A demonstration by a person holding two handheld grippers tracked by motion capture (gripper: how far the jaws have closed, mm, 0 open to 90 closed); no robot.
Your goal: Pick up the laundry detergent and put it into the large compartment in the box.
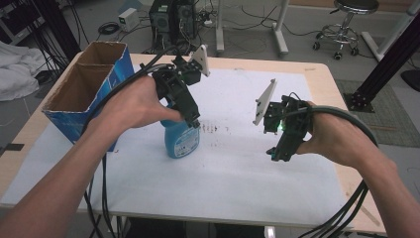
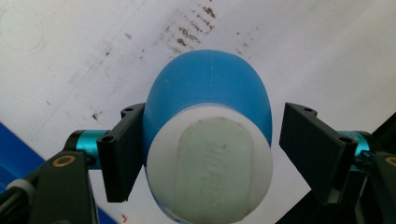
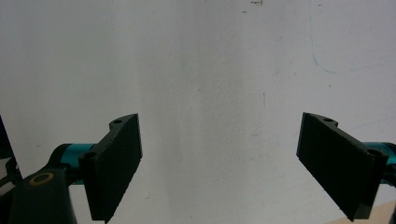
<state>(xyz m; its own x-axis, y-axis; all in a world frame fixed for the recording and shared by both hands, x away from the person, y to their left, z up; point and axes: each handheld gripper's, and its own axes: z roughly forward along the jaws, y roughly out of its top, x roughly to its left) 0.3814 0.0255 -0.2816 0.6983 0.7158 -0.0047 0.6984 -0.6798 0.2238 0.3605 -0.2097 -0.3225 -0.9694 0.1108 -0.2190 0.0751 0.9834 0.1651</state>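
The person's two forearms came in nearest the camera from the bottom of the high view, each hand carrying one gripper, with cables trailing off the near table edge. The right gripper [image 1: 280, 148] hung over the bare white table sheet [image 1: 237, 173], tilted downward; in the right gripper view its jaws stood wide apart with nothing between them, only the sheet below.

Farther in, the left gripper [image 1: 190, 119] sat over the top of the one blue bottle [image 1: 181, 140], which stood upright on the sheet near the middle of the table, just in front of a patch of brown smudges [image 1: 213, 129]. In the left gripper view the bottle's white cap [image 2: 208, 163] lay between the jaws: the left-hand jaw touched or nearly touched the cap's side, while a clear gap remained at the other jaw. So that claw was open around the bottle, not clamped on it.

The step in hand looked like the grasp of the bottle at its cap. The next move would probably call for centring the jaws on the cap and closing them evenly, so that the bottle is not tipped sideways.

Beyond the left hand, one blue cardboard box [image 1: 86, 84] stood open at the table's far left corner, with two compartments, both apparently empty. It seemed a likely place for the bottle.

Counted: two grippers, one bottle, one box.
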